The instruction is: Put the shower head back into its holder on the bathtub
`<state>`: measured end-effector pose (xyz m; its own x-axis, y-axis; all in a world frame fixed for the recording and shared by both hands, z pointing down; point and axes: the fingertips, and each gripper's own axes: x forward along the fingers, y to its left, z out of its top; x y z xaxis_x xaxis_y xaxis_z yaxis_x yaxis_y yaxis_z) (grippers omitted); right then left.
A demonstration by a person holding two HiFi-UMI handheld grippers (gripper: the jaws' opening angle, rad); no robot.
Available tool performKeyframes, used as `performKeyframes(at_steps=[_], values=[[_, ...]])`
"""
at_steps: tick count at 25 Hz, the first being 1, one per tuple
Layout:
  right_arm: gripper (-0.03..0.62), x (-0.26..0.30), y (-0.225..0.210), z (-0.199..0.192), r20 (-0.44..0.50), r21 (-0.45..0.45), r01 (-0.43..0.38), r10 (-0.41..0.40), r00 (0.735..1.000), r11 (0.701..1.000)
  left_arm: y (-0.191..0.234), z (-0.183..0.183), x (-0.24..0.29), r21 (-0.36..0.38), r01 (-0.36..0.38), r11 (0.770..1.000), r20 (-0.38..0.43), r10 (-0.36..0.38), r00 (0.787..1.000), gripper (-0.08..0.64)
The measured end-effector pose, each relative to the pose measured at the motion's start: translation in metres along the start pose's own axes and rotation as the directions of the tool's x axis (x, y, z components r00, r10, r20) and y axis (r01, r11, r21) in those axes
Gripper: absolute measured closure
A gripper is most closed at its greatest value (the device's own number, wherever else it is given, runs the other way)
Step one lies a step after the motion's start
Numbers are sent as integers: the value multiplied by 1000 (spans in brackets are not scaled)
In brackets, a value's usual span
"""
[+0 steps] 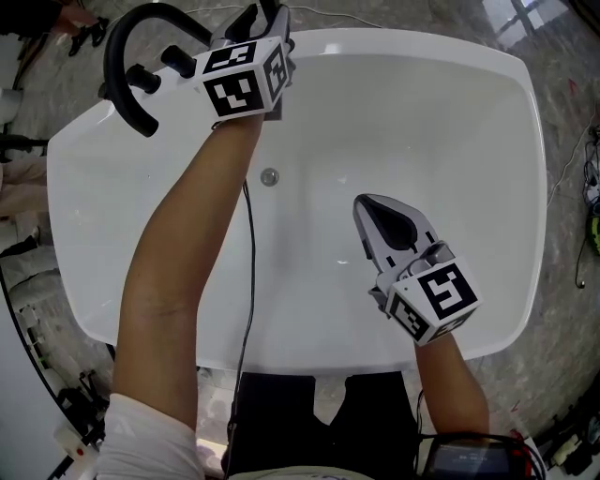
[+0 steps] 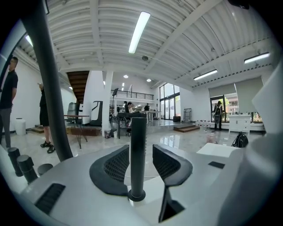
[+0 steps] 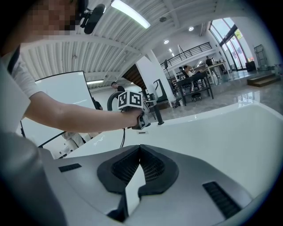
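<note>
White bathtub (image 1: 506, 89); left arm stretched to its far rim, left tool (image 2: 140, 148) open around upright shower head (image 2: 138, 165); right tool (image 3: 140, 150) hovered closed, empty

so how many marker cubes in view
2: one cube on the left claw at the bathtub rim beside the faucet, one cube on the right claw over the basin. None seems hidden.

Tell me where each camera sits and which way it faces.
Head view: on the person's head, looking steeply down into the white bathtub; both forearms, left gripper and right gripper show.
Left gripper view: on the left gripper, looking along its open jaws at the upright black shower head between them.
Right gripper view: on the right gripper, jaws shut, looking across the bathtub at the left forearm.
Shared: head and right gripper views both show the left gripper.
</note>
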<state>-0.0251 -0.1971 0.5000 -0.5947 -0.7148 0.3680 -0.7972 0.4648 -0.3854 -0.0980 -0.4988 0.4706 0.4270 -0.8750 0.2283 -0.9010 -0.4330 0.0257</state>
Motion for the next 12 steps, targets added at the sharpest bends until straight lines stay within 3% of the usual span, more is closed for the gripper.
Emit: performKeyframes(at_steps=[8,12], values=[[581,-71,40,16,-22,-2,20,-20,1000,1000,-58,24,-80,34,50,998,-24,-49,999,405],[581,-115,44,32,-20,12,53,-52,998,999,-77,69,-130,-9,32,999,22,-32,999,490]])
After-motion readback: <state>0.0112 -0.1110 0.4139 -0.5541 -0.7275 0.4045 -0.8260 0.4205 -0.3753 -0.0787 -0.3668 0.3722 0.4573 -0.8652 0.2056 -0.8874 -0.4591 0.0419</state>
